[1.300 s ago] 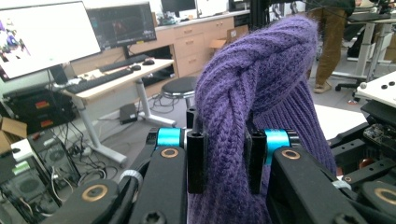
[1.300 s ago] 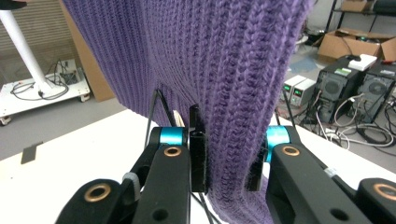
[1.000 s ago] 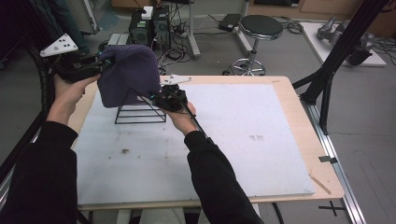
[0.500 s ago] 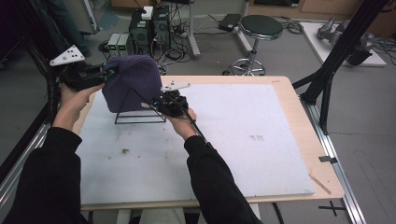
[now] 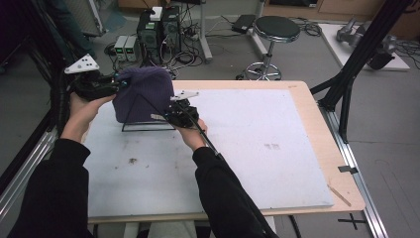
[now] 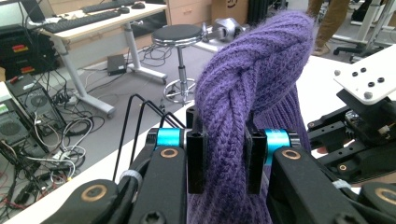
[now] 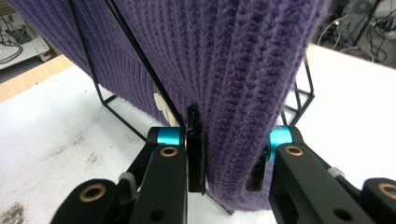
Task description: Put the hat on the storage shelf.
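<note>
The left gripper (image 5: pixel 119 84) is clamping a thick fold of the purple knit hat (image 5: pixel 143 95), its jaws pressing in on the wool from both sides; in the left gripper view (image 6: pixel 225 154) the pinched knit (image 6: pixel 252 93) is bulging up between the jaws. The person's left hand (image 5: pixel 81 109) is holding that gripper at the table's (image 5: pixel 297 163) far left corner.

The hat is sitting over a black wire stand (image 5: pixel 143 124) on the white table top, near the far left edge. The stand's thin rods (image 7: pixel 140 65) are running up against the outside of the knit (image 7: pixel 224 70), and its base is lying flat on the table.

The right gripper (image 5: pixel 166 115) is gripping the hat's lower edge on the side nearer the person, jaws closed on the wool, as the right gripper view (image 7: pixel 228 158) is showing; one stand rod is passing just beside its left jaw. The right hand (image 5: pixel 190 131) is reaching in from below.

Beyond the table, computer boxes (image 5: pixel 158 29) and tangled cables (image 5: pixel 190 47) are lying on the floor, with a round stool (image 5: pixel 276 29) further right and a black frame post (image 5: pixel 366 49) standing at the table's right side.
</note>
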`<state>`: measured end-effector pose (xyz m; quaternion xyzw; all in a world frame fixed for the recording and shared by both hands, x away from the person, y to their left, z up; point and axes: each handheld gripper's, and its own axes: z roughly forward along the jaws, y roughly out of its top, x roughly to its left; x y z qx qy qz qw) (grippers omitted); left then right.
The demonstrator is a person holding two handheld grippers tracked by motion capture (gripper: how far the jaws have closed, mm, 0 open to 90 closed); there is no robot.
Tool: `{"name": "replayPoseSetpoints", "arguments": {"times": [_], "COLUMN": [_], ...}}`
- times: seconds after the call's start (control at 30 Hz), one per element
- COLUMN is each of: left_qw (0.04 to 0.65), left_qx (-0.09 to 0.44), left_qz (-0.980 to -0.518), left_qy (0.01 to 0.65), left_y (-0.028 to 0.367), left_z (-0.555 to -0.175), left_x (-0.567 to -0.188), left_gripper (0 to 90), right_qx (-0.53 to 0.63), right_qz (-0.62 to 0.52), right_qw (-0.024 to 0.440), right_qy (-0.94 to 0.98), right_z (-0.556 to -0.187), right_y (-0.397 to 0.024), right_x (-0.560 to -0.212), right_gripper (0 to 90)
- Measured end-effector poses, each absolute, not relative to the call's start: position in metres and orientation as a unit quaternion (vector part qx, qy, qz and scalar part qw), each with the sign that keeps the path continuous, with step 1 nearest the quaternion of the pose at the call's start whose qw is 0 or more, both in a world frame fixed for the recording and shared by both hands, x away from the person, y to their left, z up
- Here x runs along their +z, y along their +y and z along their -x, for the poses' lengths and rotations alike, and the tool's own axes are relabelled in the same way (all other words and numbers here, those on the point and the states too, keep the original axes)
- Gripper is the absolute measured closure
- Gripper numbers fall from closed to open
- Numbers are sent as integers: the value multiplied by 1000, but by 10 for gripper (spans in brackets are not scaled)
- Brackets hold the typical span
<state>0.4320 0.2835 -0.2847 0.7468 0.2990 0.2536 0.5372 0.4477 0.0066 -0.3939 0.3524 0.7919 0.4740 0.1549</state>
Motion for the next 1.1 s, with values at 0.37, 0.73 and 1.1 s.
{"name": "replayPoseSetpoints", "arguments": {"times": [0.37, 0.73, 1.1], "left_qw": [530, 542, 578], "left_qx": [244, 234, 209], "left_qz": [-749, -731, -691], "left_qy": [313, 342, 380], "left_y": [284, 284, 297], "left_z": [-432, -430, -429], "left_x": [-300, -303, -309], "left_gripper": [764, 645, 246], "right_qx": [441, 429, 425], "right_qz": [-372, -376, -393], "right_qw": [141, 136, 178], "right_qy": [804, 810, 795], "right_z": [-452, -454, -453], "right_y": [10, 4, -31], "right_x": [-409, -406, -382], "right_gripper": [734, 391, 115]}}
